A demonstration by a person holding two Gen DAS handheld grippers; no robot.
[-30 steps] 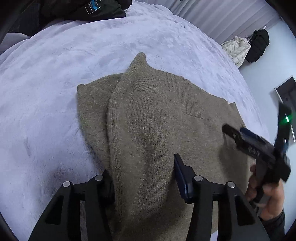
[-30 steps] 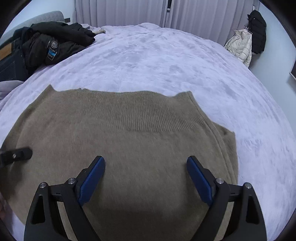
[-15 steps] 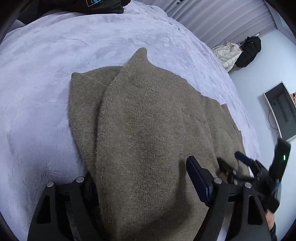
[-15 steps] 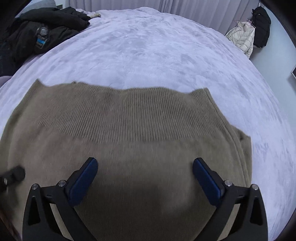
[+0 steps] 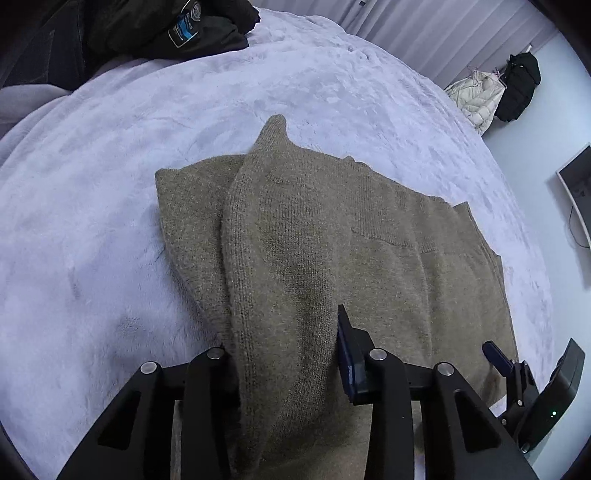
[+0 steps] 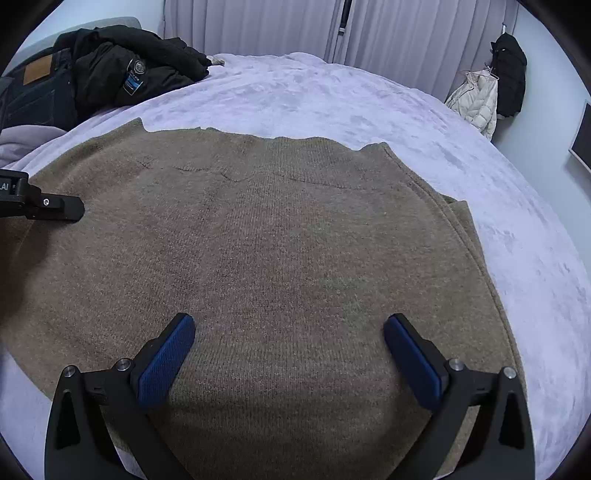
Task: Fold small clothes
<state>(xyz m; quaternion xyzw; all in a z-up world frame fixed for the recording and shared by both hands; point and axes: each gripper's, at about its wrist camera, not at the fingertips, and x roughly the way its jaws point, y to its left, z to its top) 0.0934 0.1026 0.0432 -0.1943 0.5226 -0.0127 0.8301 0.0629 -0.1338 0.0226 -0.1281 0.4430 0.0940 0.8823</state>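
Note:
An olive-brown knit sweater lies on a lavender bed cover. My left gripper is shut on a raised fold of the sweater, which runs up between its fingers. The fold ends in a point toward the far side. My right gripper is open and empty, hovering over the flat sweater near its front edge. The right gripper also shows at the lower right of the left wrist view. The left gripper's finger shows at the left edge of the right wrist view.
A pile of dark clothes and a black jacket lies at the far left of the bed. A white jacket and a black one hang on the right wall. Grey curtains close the far side. A screen hangs at the right.
My left gripper has closed in on the sweater fold and pulled back a little. My right gripper has risen and drawn back from the sweater, staying open.

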